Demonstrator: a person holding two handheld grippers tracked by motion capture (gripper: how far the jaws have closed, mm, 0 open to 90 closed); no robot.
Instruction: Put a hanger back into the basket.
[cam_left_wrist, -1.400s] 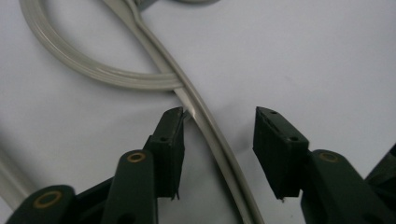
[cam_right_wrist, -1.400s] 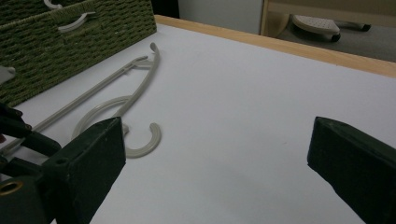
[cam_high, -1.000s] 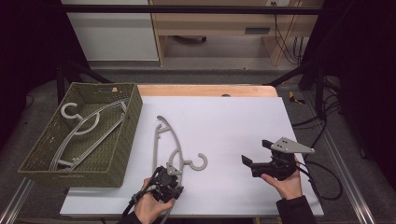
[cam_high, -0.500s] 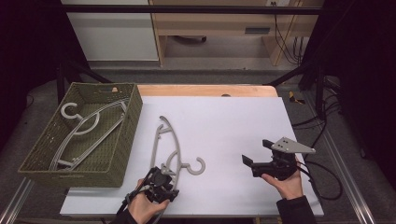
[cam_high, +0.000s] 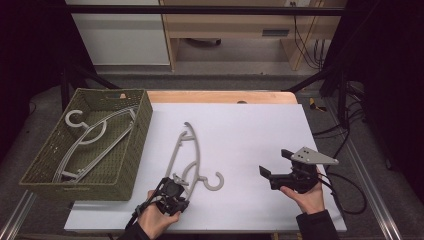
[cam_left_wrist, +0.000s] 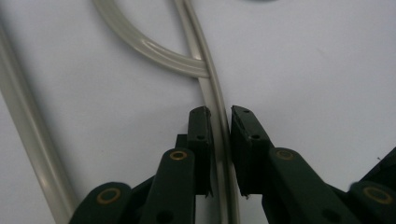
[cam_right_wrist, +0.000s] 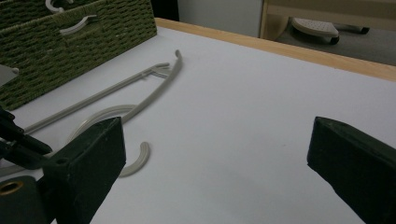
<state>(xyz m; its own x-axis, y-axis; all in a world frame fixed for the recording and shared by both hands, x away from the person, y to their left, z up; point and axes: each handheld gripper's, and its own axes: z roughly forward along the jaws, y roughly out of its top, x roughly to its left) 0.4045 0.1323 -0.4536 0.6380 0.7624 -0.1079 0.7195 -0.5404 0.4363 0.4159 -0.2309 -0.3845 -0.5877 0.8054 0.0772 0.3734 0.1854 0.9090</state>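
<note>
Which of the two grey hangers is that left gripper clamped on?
The hanger on the white table, beside the basket. The left gripper pinches its thin bar, while the other hanger lies inside the green basket.

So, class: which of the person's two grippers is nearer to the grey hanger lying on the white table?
Left. The left gripper is closed on the hanger, its jaws having just closed further. The right gripper hovers open, apart from it to the right.

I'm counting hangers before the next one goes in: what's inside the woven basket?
Inside the green woven basket, one grey hanger lies flat on its bottom, hook toward the far left corner. The near wall hides the strip of floor right behind it.
</note>
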